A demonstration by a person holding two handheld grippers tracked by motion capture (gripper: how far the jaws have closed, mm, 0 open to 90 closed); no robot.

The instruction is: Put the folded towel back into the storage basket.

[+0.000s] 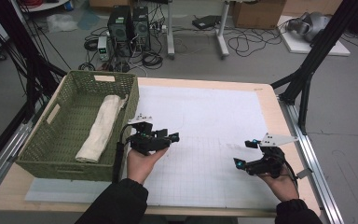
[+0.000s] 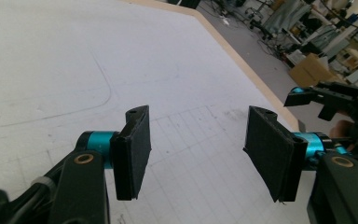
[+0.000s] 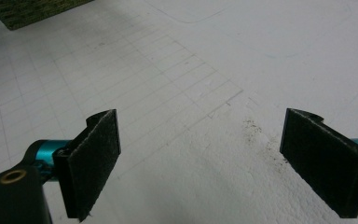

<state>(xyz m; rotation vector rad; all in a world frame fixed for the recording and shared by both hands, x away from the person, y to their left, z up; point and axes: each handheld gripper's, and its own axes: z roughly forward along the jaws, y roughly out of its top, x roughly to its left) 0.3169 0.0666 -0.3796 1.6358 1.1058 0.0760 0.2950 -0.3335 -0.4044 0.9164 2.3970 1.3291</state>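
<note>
On the worktop point(image 1: 261, 100) I have both grippers over the white gridded mat point(image 1: 205, 116), nothing between either pair of jaws. My left gripper point(image 1: 175, 137) sits near the mat's middle-left, just right of the basket point(image 1: 51, 154), jaws spread and pointing right; in the left gripper view the left gripper point(image 2: 196, 151) has bare mat point(image 2: 74, 56) between the pads point(image 2: 137, 149). My right gripper point(image 1: 242, 154) is at the near right of the mat, jaws spread wide and pointing left; in the right gripper view the right gripper point(image 3: 200, 163) also has bare mat point(image 3: 191, 70) in the gap, with dark specks on it. The two grippers are well apart. The green woven basket sits at the left of the worktop, partly on the mat. The rolled cream towel point(image 1: 101, 128) lies inside the basket, along its right wall, running near to far. Neither gripper touches the towel or the basket. A corner of the basket point(image 3: 32, 11) shows at the top left of the right gripper view.
</note>
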